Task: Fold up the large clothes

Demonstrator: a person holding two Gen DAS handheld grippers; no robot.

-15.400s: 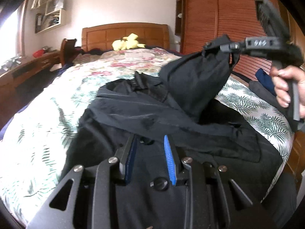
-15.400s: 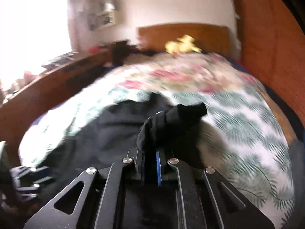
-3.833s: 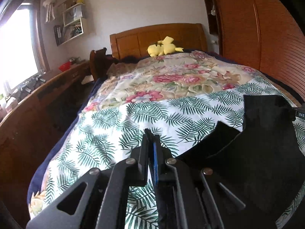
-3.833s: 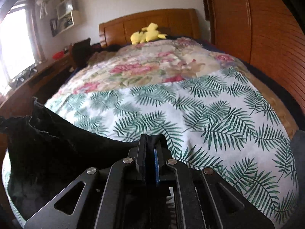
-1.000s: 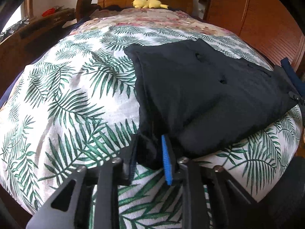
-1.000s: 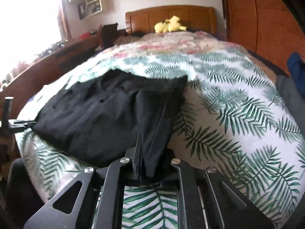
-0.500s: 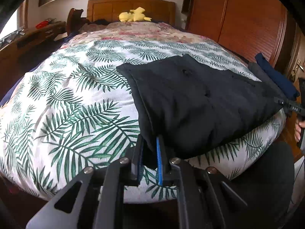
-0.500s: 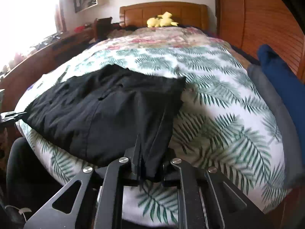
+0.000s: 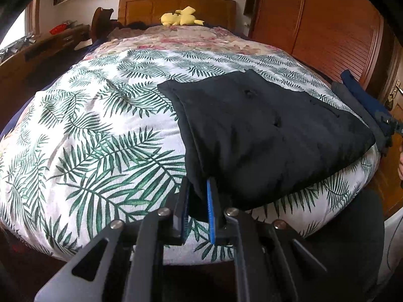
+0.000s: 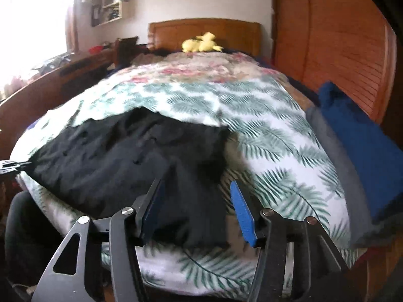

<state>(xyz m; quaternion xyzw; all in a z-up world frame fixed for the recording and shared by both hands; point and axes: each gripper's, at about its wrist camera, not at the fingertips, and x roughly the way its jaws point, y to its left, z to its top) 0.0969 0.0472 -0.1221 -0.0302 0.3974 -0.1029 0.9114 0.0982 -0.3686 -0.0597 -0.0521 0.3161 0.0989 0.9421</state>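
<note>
A black garment [image 9: 264, 130] lies folded flat across the near end of the bed, on the palm-leaf cover [image 9: 100, 130]. My left gripper [image 9: 197, 196] is shut on its near left corner at the bed's edge. In the right wrist view the same garment [image 10: 126, 161] spreads to the left. My right gripper [image 10: 196, 191] is open, its blue pads either side of the garment's near right corner, which lies loose between them. The tip of the right gripper shows at the far right edge of the left wrist view [image 9: 393, 123].
Folded grey and blue clothes [image 10: 357, 146] are stacked at the bed's right edge, next to a wooden wardrobe [image 10: 340, 50]. A yellow plush toy [image 9: 180, 19] sits by the headboard. A wooden desk [image 9: 37, 55] runs along the left side.
My right gripper has opened and let go of the garment's right corner. My left gripper stays shut on the left corner. The garment now rests flat on the bed.
</note>
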